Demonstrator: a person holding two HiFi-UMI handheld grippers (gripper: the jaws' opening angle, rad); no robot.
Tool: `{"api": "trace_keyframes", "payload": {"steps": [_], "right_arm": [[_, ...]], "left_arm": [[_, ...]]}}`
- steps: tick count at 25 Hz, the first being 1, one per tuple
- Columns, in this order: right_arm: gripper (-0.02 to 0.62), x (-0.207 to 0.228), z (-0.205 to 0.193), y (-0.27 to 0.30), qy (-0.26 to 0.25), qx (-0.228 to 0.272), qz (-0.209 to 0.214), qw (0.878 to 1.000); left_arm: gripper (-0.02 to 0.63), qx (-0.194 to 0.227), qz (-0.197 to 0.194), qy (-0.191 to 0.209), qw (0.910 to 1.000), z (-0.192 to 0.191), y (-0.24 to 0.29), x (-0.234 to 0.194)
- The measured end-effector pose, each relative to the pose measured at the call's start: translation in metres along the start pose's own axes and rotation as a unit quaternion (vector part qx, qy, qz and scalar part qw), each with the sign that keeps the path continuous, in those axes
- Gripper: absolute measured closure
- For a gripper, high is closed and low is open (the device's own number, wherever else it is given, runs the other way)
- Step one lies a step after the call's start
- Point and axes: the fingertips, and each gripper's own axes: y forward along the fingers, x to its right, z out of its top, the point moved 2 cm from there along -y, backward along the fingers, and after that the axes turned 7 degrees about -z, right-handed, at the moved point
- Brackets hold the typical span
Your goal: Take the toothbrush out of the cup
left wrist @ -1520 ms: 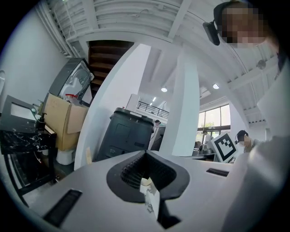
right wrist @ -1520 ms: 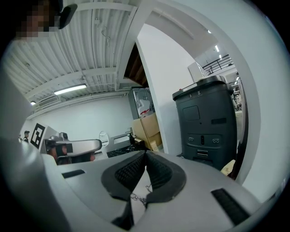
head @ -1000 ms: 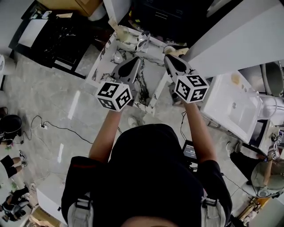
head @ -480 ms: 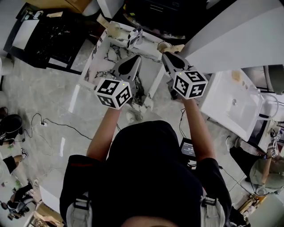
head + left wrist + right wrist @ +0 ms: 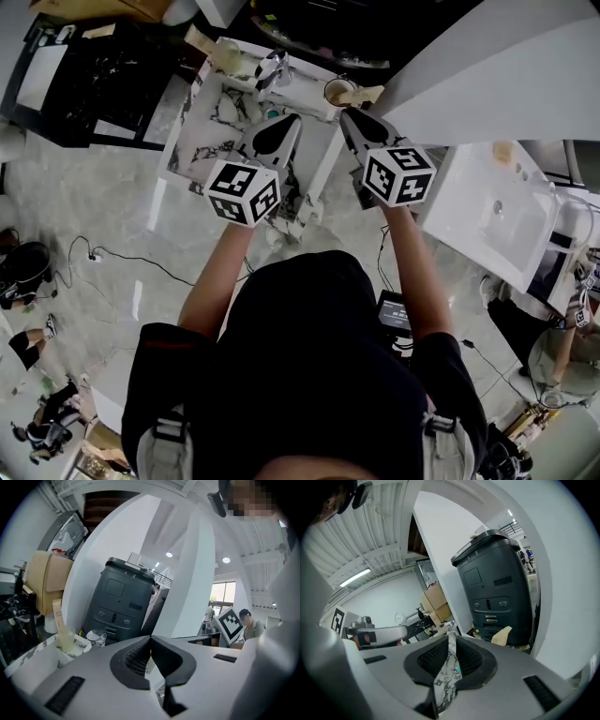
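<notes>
**Both grippers empty, toothbrush in the cup**

At the marble table's (image 5: 220,117) far left corner, the cup (image 5: 66,640) holds the beige toothbrush (image 5: 57,614) upright. Left gripper (image 5: 150,638): jaws pressed together, empty. Right gripper (image 5: 452,639): jaws opening slightly, nothing between them.

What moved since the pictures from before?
The head view swung: the marble table now sits higher and further left, so both grippers hang slightly further right relative to it. The left gripper stayed shut and empty; on the right gripper the jaws are opening, nothing between them. Nothing was grabbed. The cup kept its place on the table.
</notes>
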Motion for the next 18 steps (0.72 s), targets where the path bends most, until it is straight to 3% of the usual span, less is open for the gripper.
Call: {"api": "trace_keyframes", "payload": {"steps": [18], "right_arm": [[0.491, 0.054, -0.04, 0.023, 0.042, -0.053, -0.039, 0.997]], "left_arm": [[0.594, -0.052, -0.029, -0.016, 0.9981, -0.04, 0.046, 0.0]]}}
